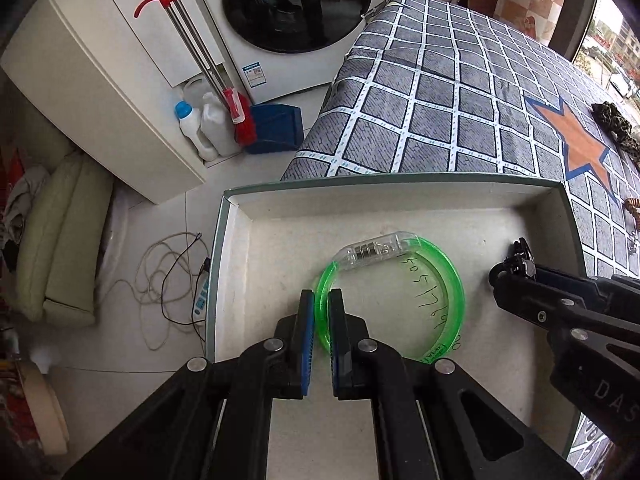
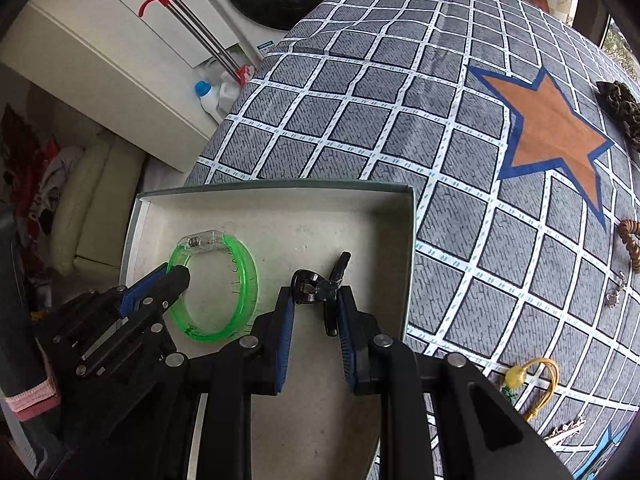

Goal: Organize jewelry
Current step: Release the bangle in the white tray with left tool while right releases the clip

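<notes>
A translucent green bracelet (image 1: 456,280) (image 2: 249,272) with a clear clasp is inside the shallow white box (image 1: 280,248) (image 2: 280,194), in its left half. My left gripper (image 1: 322,300) (image 2: 176,274) is shut on the bracelet's near-left rim. To the right, low over the box floor, my right gripper (image 2: 316,294) (image 1: 510,268) is shut on a small black clip (image 2: 306,286) (image 1: 520,256). Its blue pads press the clip from both sides. I cannot tell whether the bracelet or the clip rests on the box floor.
The box sits at the left edge of a checked cloth (image 2: 360,120) with an orange star. On the cloth to the right lie a leopard scrunchie (image 2: 620,108), a brown beaded band (image 2: 630,240), a yellow hair tie (image 2: 536,380) and small silver pieces (image 2: 616,292). Floor clutter is off to the left.
</notes>
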`<state>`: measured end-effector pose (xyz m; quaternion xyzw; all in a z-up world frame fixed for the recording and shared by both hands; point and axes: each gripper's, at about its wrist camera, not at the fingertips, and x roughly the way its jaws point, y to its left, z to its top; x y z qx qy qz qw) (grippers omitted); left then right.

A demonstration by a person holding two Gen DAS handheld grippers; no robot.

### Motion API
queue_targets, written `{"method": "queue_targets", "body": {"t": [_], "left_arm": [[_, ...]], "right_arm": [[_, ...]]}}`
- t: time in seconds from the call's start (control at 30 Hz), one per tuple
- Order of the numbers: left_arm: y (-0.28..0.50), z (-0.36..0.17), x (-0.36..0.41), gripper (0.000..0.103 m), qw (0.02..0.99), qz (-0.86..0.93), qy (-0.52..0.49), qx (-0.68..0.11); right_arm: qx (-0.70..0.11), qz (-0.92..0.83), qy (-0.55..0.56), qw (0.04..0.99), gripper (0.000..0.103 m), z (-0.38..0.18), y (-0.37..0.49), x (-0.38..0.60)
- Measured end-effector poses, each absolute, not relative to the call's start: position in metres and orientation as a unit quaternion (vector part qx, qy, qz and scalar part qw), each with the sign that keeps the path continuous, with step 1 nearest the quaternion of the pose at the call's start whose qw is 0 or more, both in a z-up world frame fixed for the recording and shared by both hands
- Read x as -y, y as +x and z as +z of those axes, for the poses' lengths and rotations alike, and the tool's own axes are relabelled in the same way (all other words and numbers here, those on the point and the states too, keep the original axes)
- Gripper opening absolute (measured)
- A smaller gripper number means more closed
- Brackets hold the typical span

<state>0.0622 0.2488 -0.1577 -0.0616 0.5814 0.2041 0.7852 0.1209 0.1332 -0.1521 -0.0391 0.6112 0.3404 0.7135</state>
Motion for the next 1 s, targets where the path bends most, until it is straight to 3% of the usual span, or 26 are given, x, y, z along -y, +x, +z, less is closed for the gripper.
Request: {"method": "queue_targets", "body": {"t": [0.2,0.63,0.67,0.7,0.73,1.0], "left_arm": [[0.061,-0.154,-0.251,0.013,0.781,0.203,-0.070,-0.586],[0.060,-0.145,-0.246,0.014,0.777,0.196,-0.080,-0.593],[0.061,-0.145,-0.245,0.031,0.776,0.196,-0.079,-0.594],[0.059,-0.144,-0.242,0.084,0.775,0.197,-0.079,-0.595],[0.057,-0.142,-0.241,0.103,0.777,0.209,-0.076,-0.588],[0.052,-0.131,-0.224,0.103,0.788,0.211,-0.044,-0.576]], "right_arm": [[-0.608,0.356,-0.019,0.710,0.052,-0.147,0.123,-0.133],[-0.578,0.361,0.039,0.731,0.056,-0.106,0.120,-0.088],[-0.578,0.357,0.041,0.733,0.057,-0.105,0.120,-0.083],[-0.577,0.354,0.043,0.735,0.057,-0.103,0.119,-0.077],[-0.577,0.351,0.044,0.736,0.057,-0.102,0.118,-0.073],[-0.588,0.316,0.068,0.742,0.058,-0.104,0.112,-0.030]]}}
